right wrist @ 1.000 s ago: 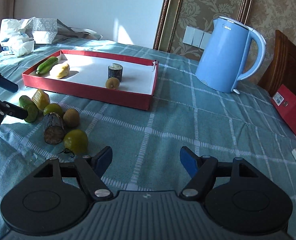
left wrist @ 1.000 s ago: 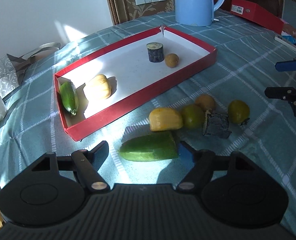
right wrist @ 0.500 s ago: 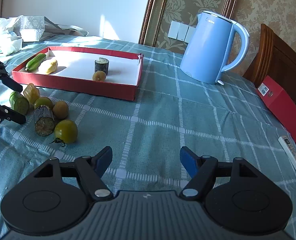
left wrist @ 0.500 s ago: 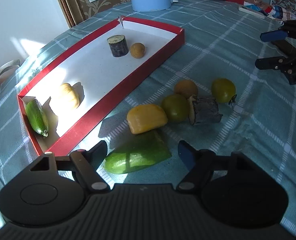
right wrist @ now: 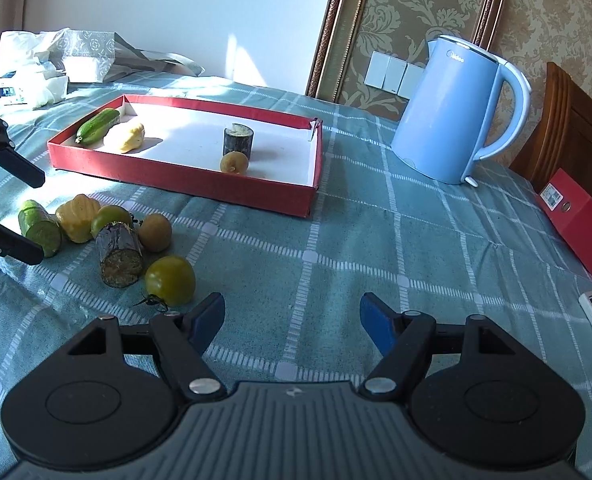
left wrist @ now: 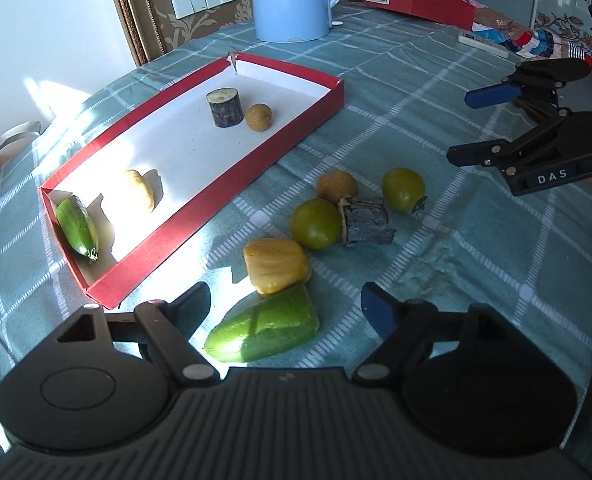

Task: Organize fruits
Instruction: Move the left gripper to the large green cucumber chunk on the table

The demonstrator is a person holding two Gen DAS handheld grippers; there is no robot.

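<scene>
My left gripper (left wrist: pixel 284 304) hangs low over the checked tablecloth (left wrist: pixel 435 120), jaws spread wide, a cut cucumber piece (left wrist: pixel 264 330) lying between the fingers but not clamped. A yellow fruit piece (left wrist: pixel 276 266) touches its far end. Beyond sit two green tomatoes (left wrist: pixel 315 224), a dark bark-covered stub (left wrist: pixel 365 222) and a brown round fruit (left wrist: pixel 336 186), clustered close. The red tray (left wrist: pixel 296 140) holds a small cucumber (left wrist: pixel 78 226), a yellow piece, another stub and a brown fruit. My right gripper (right wrist: pixel 292 316) hovers wide open, holding nothing, with one tomato (right wrist: pixel 170 280) just beside its left finger. A blue kettle (right wrist: pixel 451 112) stands past the tray.
</scene>
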